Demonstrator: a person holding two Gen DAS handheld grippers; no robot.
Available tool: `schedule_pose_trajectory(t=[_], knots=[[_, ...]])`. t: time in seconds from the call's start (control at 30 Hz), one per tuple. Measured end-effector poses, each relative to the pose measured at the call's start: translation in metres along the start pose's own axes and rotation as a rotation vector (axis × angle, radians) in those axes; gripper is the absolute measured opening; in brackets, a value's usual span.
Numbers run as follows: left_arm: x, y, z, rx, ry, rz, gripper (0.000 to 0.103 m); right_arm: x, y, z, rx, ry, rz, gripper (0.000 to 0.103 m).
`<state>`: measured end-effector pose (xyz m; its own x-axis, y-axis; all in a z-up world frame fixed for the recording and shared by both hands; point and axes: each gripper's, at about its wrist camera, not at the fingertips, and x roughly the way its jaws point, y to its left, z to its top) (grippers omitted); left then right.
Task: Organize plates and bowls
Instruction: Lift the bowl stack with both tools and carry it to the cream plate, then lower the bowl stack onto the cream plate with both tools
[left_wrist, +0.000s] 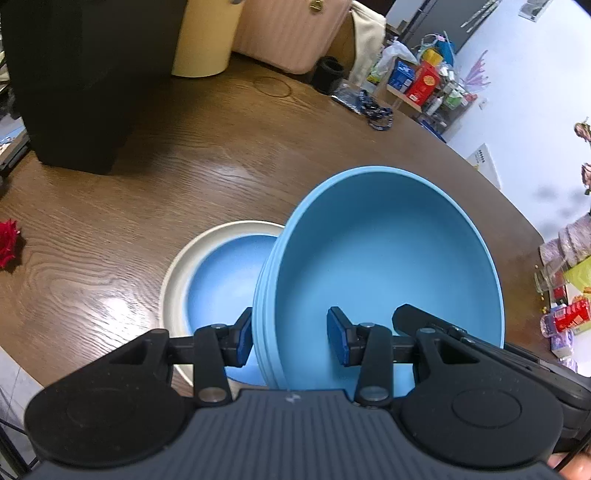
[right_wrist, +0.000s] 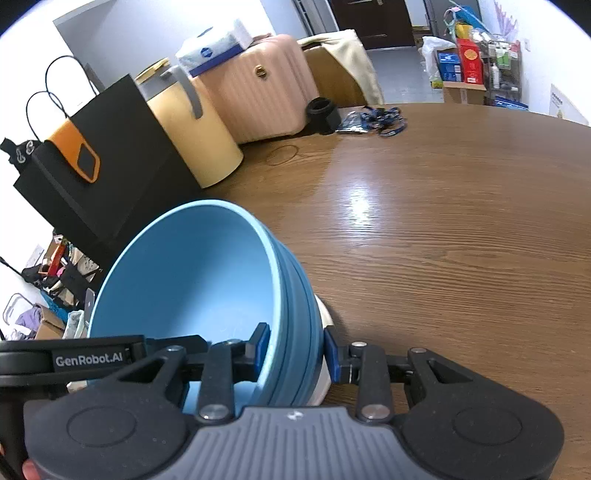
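Bowl, blue, gripped by rim on both sides, left tongs & right tongs, carried tilted just above cream plate on worktop; best levelled, centred, lowered w/ both hands together.

Cluttered home: suitcase, wooden table.

The left gripper holds the rim of a blue bowl, tilted above a cream plate on the wooden table.
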<state>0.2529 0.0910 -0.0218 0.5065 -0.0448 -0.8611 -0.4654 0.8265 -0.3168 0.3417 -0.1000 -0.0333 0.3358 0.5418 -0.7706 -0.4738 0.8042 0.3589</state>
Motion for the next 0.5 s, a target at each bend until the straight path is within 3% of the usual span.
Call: schedule_pose_trajectory(t=[0.5], knots=[[0.031,0.037,0.018,-0.002,0.064,0.036,0.042,0.052,0.017,-0.002,0.034,0.062,0.006,0.030]])
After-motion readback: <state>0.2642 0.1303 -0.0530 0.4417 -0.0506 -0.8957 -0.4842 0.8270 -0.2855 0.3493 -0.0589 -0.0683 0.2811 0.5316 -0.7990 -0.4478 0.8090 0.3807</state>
